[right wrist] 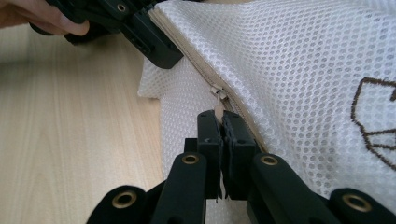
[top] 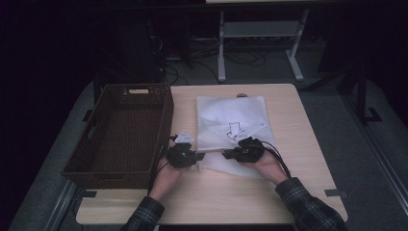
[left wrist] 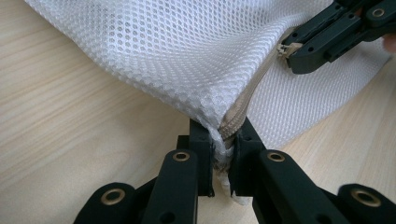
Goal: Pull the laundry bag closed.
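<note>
A basket (top: 120,134) stood along the table's (top: 298,159) left edge, reaching from the far edge almost to the near one. To its right a mesh bag (top: 231,122) lay flat on the table's middle. At the bag's near edge the left gripper (top: 185,156) and right gripper (top: 243,151) sat side by side, each clamped on the zipper seam (left wrist: 243,105).

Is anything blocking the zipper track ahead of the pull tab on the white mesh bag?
Nothing visible does. The right gripper pinches the zipper pull tab of the white mesh bag; the left gripper clamps the bag's corner beyond the track.
</note>
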{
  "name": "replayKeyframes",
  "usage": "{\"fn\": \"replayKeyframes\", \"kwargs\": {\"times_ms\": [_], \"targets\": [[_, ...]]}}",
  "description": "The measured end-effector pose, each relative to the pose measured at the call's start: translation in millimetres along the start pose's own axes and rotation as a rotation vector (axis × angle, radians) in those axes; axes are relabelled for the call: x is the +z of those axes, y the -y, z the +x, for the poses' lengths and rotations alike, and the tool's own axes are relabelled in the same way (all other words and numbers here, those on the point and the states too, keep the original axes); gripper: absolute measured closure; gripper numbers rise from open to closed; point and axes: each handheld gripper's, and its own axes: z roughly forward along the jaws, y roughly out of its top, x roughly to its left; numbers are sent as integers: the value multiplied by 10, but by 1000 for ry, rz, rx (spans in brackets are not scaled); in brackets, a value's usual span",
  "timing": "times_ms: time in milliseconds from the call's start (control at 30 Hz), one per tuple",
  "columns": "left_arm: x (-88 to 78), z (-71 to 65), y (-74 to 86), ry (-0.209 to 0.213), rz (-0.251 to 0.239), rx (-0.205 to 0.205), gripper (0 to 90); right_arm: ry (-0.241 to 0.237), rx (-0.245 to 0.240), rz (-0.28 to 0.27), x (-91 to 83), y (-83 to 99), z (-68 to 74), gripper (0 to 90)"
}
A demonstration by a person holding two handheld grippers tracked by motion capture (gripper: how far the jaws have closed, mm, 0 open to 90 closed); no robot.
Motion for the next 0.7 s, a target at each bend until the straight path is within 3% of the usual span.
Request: {"fn": "replayKeyframes", "kwargs": {"times_ms": [167,700], "targets": [[-5,-1,4,-6,1,-11,818,-4,27,8,-42,28,-18,866],[-6,4,10,-8,2,-12,818,33,31,14,-266,195,-89,866]]}}
